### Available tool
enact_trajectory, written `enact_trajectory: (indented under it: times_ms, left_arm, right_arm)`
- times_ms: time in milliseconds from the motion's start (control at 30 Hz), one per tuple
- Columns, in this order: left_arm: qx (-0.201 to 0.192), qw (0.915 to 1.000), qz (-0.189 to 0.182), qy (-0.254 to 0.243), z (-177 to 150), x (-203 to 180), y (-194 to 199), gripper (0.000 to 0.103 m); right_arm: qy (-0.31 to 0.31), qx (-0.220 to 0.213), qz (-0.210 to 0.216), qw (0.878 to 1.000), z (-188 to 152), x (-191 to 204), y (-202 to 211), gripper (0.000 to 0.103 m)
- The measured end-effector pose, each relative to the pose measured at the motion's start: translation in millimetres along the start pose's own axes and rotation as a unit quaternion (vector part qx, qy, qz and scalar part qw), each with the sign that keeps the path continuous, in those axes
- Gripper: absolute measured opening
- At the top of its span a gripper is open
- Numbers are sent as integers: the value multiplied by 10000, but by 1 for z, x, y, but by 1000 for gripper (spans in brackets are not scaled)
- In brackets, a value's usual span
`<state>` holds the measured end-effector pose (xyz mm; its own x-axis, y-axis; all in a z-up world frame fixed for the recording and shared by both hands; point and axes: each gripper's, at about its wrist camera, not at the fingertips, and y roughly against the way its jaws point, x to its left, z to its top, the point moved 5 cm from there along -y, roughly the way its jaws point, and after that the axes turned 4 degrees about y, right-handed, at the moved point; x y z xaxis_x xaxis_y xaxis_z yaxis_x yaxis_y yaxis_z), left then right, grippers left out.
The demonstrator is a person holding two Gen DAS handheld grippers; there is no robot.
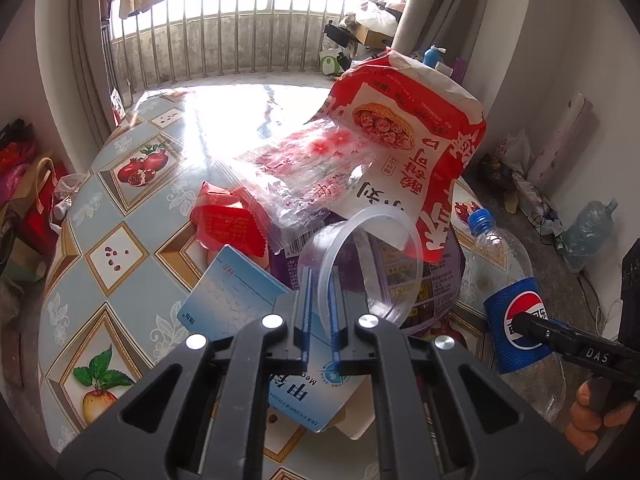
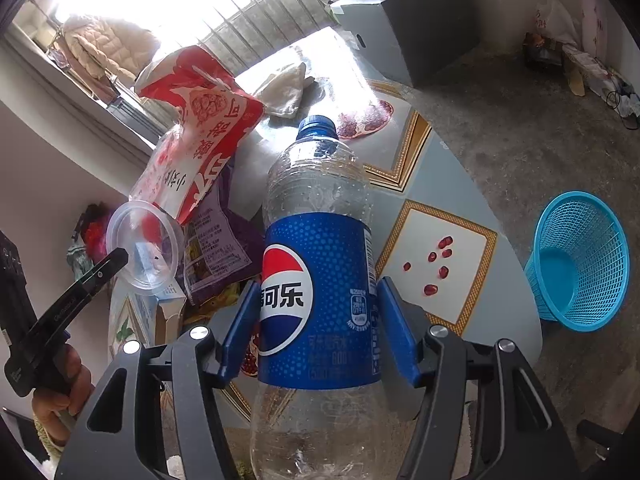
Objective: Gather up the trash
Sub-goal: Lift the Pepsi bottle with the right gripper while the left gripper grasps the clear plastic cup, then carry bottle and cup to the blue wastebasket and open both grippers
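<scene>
My left gripper is shut on the rim of a clear plastic cup, held over a trash pile on the table; the cup also shows in the right wrist view. The pile holds a red-and-white paper bag, a clear red-printed wrapper, a red packet, a purple bag and a blue carton. My right gripper is shut on an empty Pepsi bottle, upright above the table's right edge; the bottle also shows in the left wrist view.
A blue mesh basket stands on the floor right of the fruit-patterned table. A white cloth lies at the table's far side. A grey cabinet and floor clutter line the far wall.
</scene>
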<state>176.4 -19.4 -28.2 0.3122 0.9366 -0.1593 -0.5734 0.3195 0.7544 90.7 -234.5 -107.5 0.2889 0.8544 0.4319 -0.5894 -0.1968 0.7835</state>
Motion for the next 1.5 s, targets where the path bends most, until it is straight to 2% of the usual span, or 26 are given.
enact_trajectory:
  times_ms: [267,600,867,967,1167,1333,1500]
  left_arm:
    - [-208,9996,-206,-41,2,-11,20,4]
    - [-344,9970,-640,-282,4,-37,60,4]
    - [11,9893,-1264,-727,12,-98,57,4]
    - [219,9822,-1591,-978,15,-139,47,4]
    - [731,9639,-1993,-1604,10,-240,9,4]
    - [1445,9442,-1896,-2272,-19,-327,-54,4]
    - [2265,9182,-1600,-2827,-65,-402,-136,4]
  right_arm:
    - [-120,-47,178,9998,-3,-6,6,56]
    - [-354,-389,293,9982,-8,-18,33,54]
    - [-793,-1028,303,9911,-13,-52,82,54]
    - [-997,-1277,133,9867,-15,-77,104,54]
    - [-1742,-1613,-288,9710,-29,-150,135,55]
    - [-2558,-1611,-607,9513,-48,-219,135,55]
    - [-3324,-1319,-763,9307,-65,-283,108,55]
